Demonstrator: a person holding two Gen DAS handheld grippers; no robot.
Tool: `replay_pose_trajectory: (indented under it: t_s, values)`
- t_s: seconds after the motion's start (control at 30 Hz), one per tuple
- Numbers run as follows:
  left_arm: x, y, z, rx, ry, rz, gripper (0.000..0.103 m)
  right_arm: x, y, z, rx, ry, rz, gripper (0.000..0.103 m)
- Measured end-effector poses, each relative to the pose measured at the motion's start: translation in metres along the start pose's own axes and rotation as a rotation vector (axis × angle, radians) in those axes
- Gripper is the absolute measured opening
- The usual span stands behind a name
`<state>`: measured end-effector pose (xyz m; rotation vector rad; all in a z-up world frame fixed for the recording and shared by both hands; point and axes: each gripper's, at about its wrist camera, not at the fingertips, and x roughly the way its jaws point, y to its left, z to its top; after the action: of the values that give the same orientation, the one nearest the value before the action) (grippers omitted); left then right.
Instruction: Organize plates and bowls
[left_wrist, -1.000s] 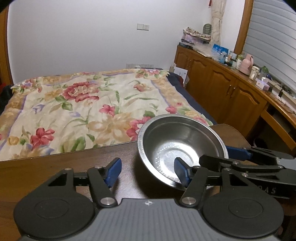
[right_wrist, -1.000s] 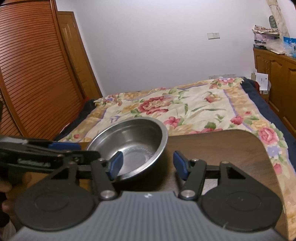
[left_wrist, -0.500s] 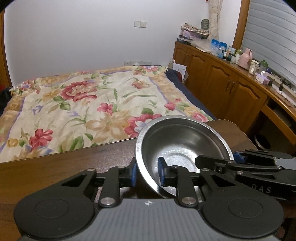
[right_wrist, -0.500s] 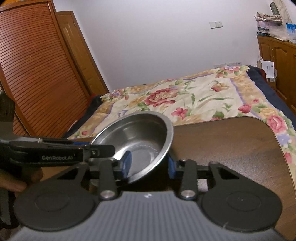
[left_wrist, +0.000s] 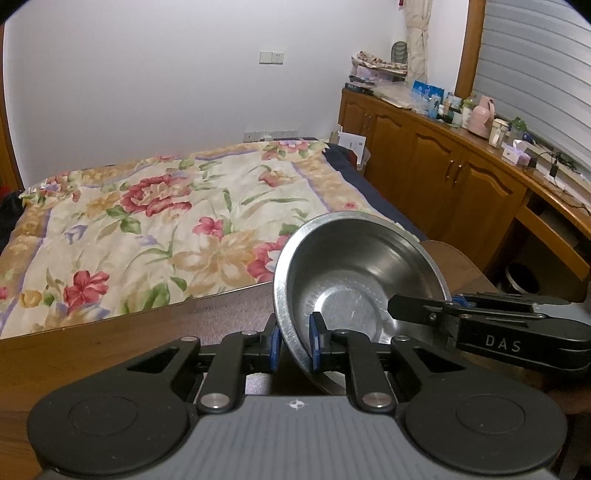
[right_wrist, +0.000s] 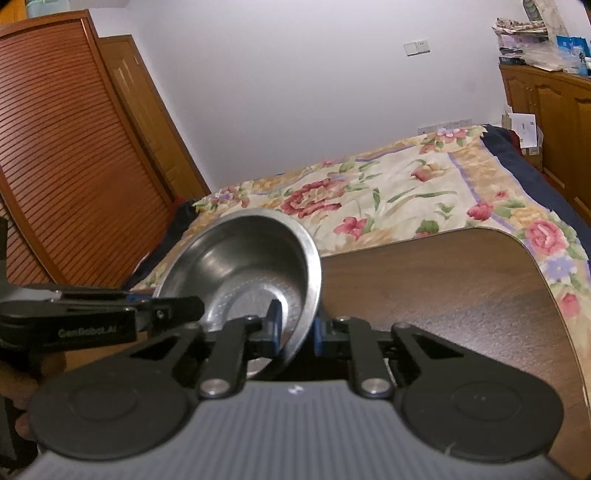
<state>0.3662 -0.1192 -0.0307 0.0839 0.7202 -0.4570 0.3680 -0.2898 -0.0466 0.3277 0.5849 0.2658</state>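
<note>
A steel bowl (left_wrist: 354, 280) (right_wrist: 251, 266) sits tilted over the dark wooden table (left_wrist: 110, 350) (right_wrist: 443, 288), held by its rim from two sides. My left gripper (left_wrist: 293, 345) has its blue pads on either side of the bowl's near-left rim, and its jaws are closing onto the metal. My right gripper (right_wrist: 297, 330) pinches the opposite rim the same way, jaws also closing with the rim between them. Each view shows the other gripper reaching in from the side, the right gripper (left_wrist: 448, 300) and the left gripper (right_wrist: 147, 300).
Beyond the table's far edge lies a bed with a floral cover (left_wrist: 166, 221). Wooden cabinets (left_wrist: 443, 173) with cluttered tops line the right wall. A louvred wooden door (right_wrist: 66, 166) stands at the left. A person's hand (right_wrist: 37, 369) holds the left gripper.
Both grippers went from wide open beside the bowl to clamped on its rim. The bowl, flat on the table before, has tipped up.
</note>
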Motion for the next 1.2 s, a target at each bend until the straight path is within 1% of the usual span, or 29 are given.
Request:
replay_pose_trajectory:
  t_s: [0.17,0.4,0.6,0.83,1.2]
  values:
    - [-0.015,-0.001,0.003,0.004,-0.021,-0.003,0.018,-0.004,0.000,0.002,-0.002,-0.018,0.008,0.018]
    - [-0.046,-0.002,0.006,0.013,-0.065,-0.008,0.017,-0.017,0.014,0.009,-0.065,-0.056,-0.002,0.018]
    - [-0.074,-0.008,0.006,0.016,-0.102,-0.021,0.018,-0.039,0.030,0.014,-0.097,-0.082,-0.005,0.018]
    - [-0.113,-0.018,0.005,0.041,-0.160,-0.037,0.017,-0.069,0.045,0.022,-0.135,-0.120,-0.013,0.018]
    - [-0.163,-0.026,-0.011,0.065,-0.214,-0.044,0.018,-0.105,0.066,0.020,-0.178,-0.165,-0.031,0.018]
